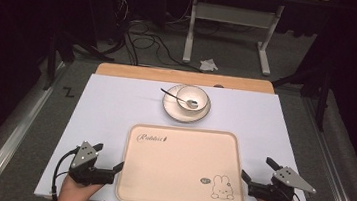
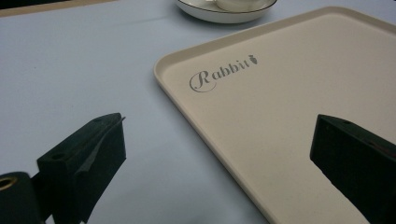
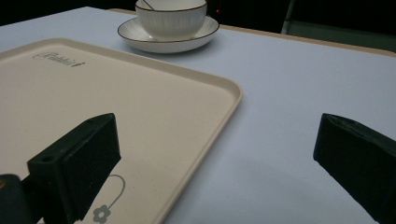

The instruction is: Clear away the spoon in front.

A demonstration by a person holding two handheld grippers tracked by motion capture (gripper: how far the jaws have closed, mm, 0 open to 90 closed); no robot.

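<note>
The high view looks forward and down from above the near edge of the surface (image 1: 116, 99), taking in all of it. The left gripper view sits low and close behind the left tool (image 2: 219, 154), facing across the tray (image 2: 280, 107). The right gripper view sits equally low behind the right tool (image 3: 217, 154). All three share the tray and the saucer (image 3: 140, 35) beyond.
</note>
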